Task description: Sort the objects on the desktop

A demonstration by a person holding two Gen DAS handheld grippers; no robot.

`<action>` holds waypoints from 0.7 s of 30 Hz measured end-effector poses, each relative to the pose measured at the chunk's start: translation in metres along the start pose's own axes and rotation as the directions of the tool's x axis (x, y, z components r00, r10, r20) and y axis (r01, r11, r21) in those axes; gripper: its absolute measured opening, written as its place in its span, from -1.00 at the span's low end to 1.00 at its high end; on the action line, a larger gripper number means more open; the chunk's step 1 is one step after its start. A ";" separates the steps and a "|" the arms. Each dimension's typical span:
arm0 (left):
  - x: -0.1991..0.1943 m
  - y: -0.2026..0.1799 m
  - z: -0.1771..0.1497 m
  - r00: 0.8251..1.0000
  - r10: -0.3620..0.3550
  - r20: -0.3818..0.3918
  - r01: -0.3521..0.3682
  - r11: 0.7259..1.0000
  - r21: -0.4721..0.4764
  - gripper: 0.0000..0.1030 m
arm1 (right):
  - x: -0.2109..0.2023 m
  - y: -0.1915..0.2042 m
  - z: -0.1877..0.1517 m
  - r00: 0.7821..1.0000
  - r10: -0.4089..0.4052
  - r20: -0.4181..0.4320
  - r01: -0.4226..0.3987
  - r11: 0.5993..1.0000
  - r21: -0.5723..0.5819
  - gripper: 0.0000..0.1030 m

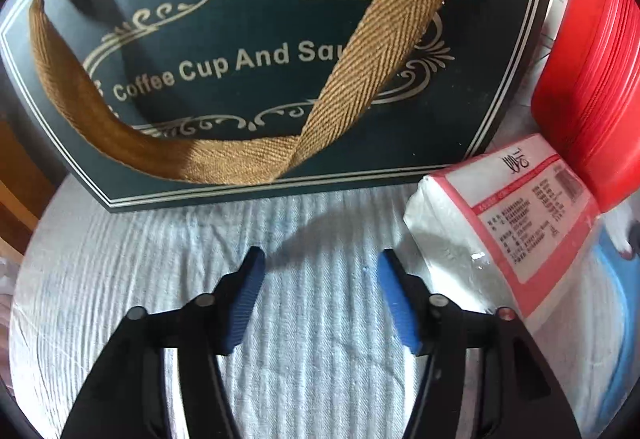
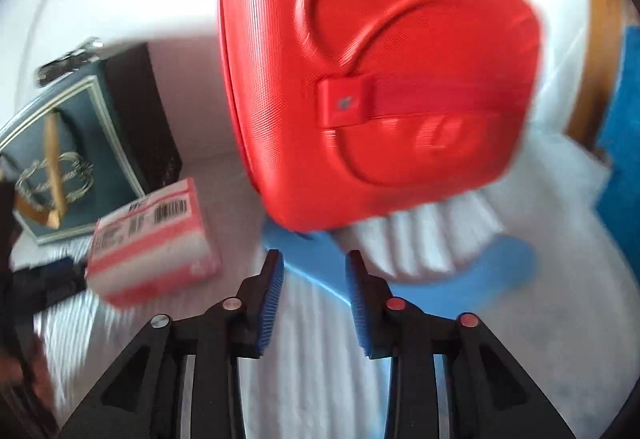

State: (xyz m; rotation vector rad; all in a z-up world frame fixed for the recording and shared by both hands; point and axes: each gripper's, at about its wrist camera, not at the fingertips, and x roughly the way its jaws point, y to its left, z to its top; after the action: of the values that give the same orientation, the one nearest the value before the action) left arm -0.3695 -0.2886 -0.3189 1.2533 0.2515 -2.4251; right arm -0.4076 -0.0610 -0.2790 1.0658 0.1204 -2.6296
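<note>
In the left wrist view a dark green gift box (image 1: 240, 39) printed "Coffee Cup And Saucer" lies flat, with a brown woven ribbon handle (image 1: 380, 59) looped over it. My left gripper (image 1: 322, 259) is open over the bare cloth in front of the box, with nothing between its pads. A red-and-white tissue pack (image 1: 500, 223) lies just to its right. A red zip case (image 1: 592, 79) stands on edge behind the pack. In the right wrist view the red case (image 2: 380, 79) is large, tilted and blurred, just beyond my right gripper (image 2: 314, 259). Its jaws stand narrowly apart and only cloth shows between them.
Everything rests on a white ribbed cloth (image 1: 320, 359) with a blue printed shape (image 2: 480, 267). The tissue pack (image 2: 152, 239) and green box (image 2: 80, 159) sit left of the red case. A wooden edge (image 2: 600, 39) and something blue (image 2: 624, 139) border the right side.
</note>
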 end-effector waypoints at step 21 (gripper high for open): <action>-0.124 -0.001 -0.132 0.993 -0.056 -0.108 0.061 0.997 0.047 0.15 | -0.035 0.074 -0.070 0.937 0.284 -0.206 -0.318 0.935 -0.158 -0.94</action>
State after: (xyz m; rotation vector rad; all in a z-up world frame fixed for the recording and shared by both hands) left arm -0.2076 -0.2106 -0.2948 1.4184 0.2623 -2.4305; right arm -0.3148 -0.1101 -0.3030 1.1521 0.2213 -2.1986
